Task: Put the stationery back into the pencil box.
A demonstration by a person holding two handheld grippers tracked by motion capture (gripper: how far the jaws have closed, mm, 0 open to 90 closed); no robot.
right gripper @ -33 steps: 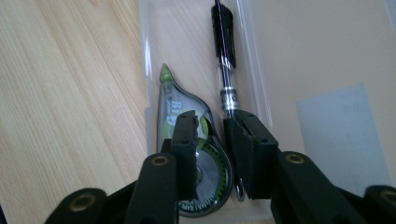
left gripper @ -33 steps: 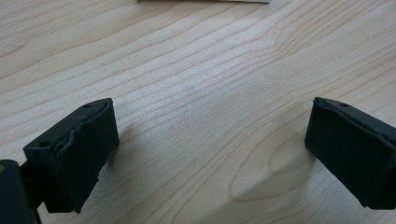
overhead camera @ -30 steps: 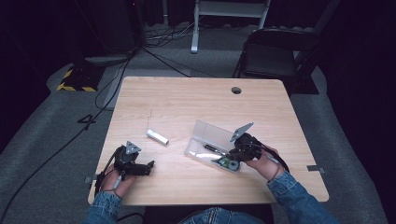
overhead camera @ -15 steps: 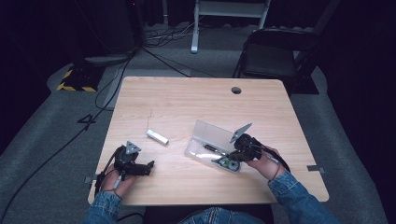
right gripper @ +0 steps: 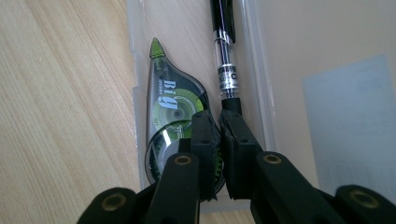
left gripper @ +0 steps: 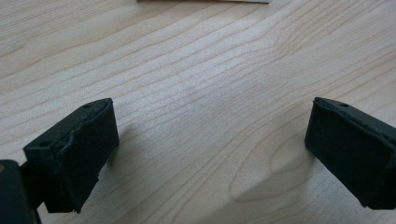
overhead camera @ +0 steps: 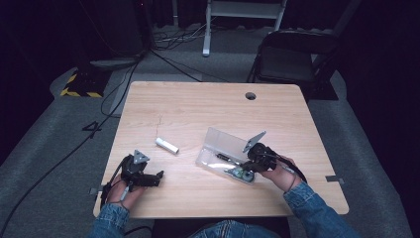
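Where overhead blurs, green-wheeled tape dispenser [right gripper: 175, 126]

Most of the table [overhead camera: 208, 101] is bare wood, so the whole far half up to the round hole [overhead camera: 250, 95] is wide open for a hand to cross. The only thing on the left-middle is a small white tube [overhead camera: 167, 145], with clear lanes on both sides of it. The left gripper [overhead camera: 159, 178] sits near the front edge with bare wood ahead and between its spread jaws. Right side is tighter: the clear case [overhead camera: 225, 153] and its raised lid block the way there. Inside it a correction tape [right gripper: 170, 126] and a pen [right gripper: 224, 51] lie side by side, leaving hardly any gap around the right gripper [right gripper: 219, 123].
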